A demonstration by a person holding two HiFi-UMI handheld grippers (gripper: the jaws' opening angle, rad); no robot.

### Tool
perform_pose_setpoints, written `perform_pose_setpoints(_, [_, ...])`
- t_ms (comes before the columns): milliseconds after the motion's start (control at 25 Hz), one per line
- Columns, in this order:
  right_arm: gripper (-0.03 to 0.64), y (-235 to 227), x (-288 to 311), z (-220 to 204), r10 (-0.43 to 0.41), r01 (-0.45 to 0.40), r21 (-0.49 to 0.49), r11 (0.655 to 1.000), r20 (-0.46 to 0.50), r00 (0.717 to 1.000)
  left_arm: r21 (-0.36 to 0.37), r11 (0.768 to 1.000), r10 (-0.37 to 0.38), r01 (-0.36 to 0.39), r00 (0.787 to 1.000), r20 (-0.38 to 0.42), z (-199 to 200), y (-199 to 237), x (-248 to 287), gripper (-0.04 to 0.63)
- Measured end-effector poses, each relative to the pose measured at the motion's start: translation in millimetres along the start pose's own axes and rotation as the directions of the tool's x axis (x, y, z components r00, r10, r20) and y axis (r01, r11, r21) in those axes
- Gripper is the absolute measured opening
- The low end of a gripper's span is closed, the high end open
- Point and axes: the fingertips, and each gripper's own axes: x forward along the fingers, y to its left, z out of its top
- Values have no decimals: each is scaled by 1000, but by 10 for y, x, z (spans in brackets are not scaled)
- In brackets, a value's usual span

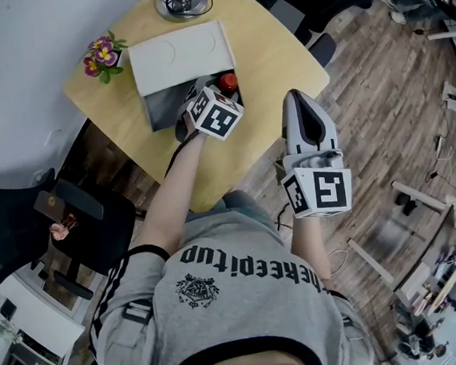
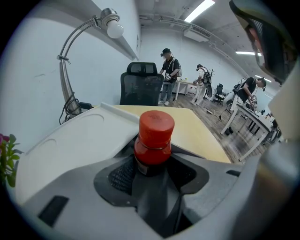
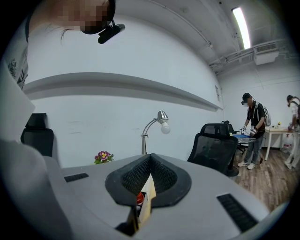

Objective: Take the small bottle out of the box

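Tools in order: the right tool (image 1: 299, 98) hangs nearest me at the near edge of the bench (image 1: 271, 49), pads pressed together on nothing, well apart from the work. Farther in, the left tool (image 1: 208, 98) reaches over the box (image 1: 161, 112) and is clenched on the small bottle (image 1: 228, 82), gripping its dark body just under the red cap (image 2: 156, 124). The bottle stands upright, long axis vertical, cap up, at the box's right-hand end and, as I judge it, not yet clear of the walls. So the way out is straight up along that axis, and the left tool owns it. Beyond stands the open white lid (image 1: 182, 54).
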Motion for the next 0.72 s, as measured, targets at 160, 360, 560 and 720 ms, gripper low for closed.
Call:
perform_pose_setpoints(160, [1, -27, -75, -14, -15, 15, 2, 1000, 2, 1000, 15, 1000, 16, -16, 1000, 14, -2, 6, -4, 215])
perform_pose_setpoints(360, [1, -38, -160, 35, -23, 23, -2, 1000, 16, 1000, 13, 999, 45, -45, 997, 64, 73, 36, -83, 210])
perform_pose_setpoints(560, [2, 3, -248, 79, -13, 14, -14, 1000, 26, 1000, -9, 999, 43, -42, 995, 87, 119, 3, -215, 209])
perform_pose_setpoints(720, [1, 46, -308, 127, 9, -9, -24, 1000, 35, 999, -7, 998, 70, -70, 991, 113, 166, -24, -415, 209])
